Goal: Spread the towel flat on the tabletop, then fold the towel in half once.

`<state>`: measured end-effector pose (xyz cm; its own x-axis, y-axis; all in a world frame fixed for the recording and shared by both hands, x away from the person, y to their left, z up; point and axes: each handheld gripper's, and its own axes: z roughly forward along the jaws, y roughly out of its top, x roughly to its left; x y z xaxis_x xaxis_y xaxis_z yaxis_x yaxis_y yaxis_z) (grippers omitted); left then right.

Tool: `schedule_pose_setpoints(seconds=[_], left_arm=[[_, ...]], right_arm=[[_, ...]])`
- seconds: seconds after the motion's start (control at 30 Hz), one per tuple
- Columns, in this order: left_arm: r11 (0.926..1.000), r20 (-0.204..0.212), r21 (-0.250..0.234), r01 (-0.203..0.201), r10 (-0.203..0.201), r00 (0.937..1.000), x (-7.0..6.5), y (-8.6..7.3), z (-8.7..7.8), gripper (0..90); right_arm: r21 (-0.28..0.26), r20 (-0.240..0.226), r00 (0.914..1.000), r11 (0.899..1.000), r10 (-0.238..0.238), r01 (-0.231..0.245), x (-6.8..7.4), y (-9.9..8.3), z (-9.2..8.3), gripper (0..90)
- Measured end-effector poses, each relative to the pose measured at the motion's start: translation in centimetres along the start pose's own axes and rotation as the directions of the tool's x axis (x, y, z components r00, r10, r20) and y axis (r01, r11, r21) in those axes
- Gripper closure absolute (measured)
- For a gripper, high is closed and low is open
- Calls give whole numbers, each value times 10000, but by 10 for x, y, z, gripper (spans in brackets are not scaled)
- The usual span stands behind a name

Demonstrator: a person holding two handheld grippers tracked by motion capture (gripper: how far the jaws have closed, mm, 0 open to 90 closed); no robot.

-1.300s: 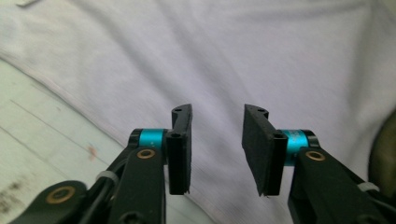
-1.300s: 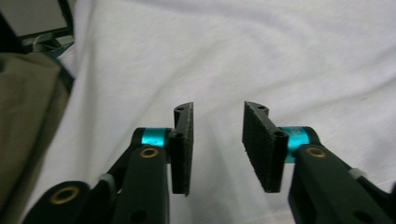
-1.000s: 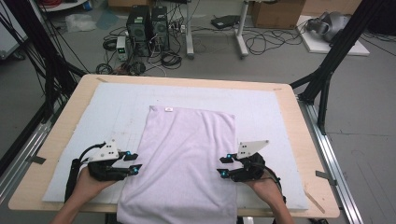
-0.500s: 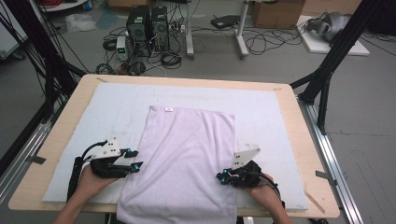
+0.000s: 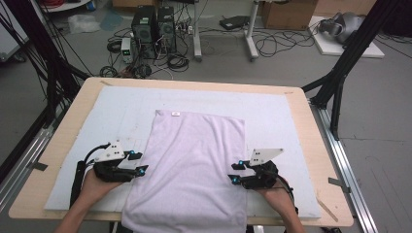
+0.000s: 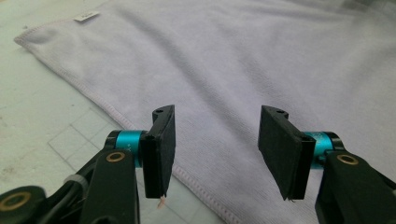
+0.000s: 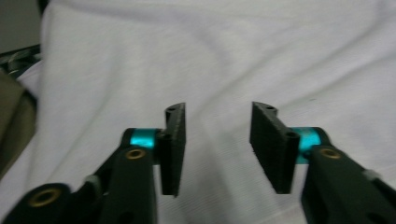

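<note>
1 lilac towel (image 5: 192, 170), spread flat at the mat's (image 5: 272, 104) middle, near edge overhanging the table (image 5: 318, 126). Left gripper (image 5: 138, 162) at towel's left edge, jaws apart. Right gripper (image 5: 234, 173) at towel's right edge, jaws apart.

even soft light, slight blur

Matt lilac cloth towel (image 5: 189, 170) (soft, finely ribbed)
</note>
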<state>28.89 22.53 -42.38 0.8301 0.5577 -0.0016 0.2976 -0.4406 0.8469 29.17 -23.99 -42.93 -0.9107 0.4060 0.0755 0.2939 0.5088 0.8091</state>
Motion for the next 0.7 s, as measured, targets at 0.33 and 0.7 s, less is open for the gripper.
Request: schedule_pose_setpoints(seconds=[0.33, 0.7], left_arm=[[9999, -58, -99, 54, -55, 10000, 3, 1, 0, 436], [10000, 2, -70, 13, -13, 10000, 4, 1, 0, 431]], right_arm=[[-184, 487, 9986, 9997, 194, -185, -4, 0, -3, 421], [-168, 469, 9988, 9998, 108, -101, -4, 0, -3, 387]])
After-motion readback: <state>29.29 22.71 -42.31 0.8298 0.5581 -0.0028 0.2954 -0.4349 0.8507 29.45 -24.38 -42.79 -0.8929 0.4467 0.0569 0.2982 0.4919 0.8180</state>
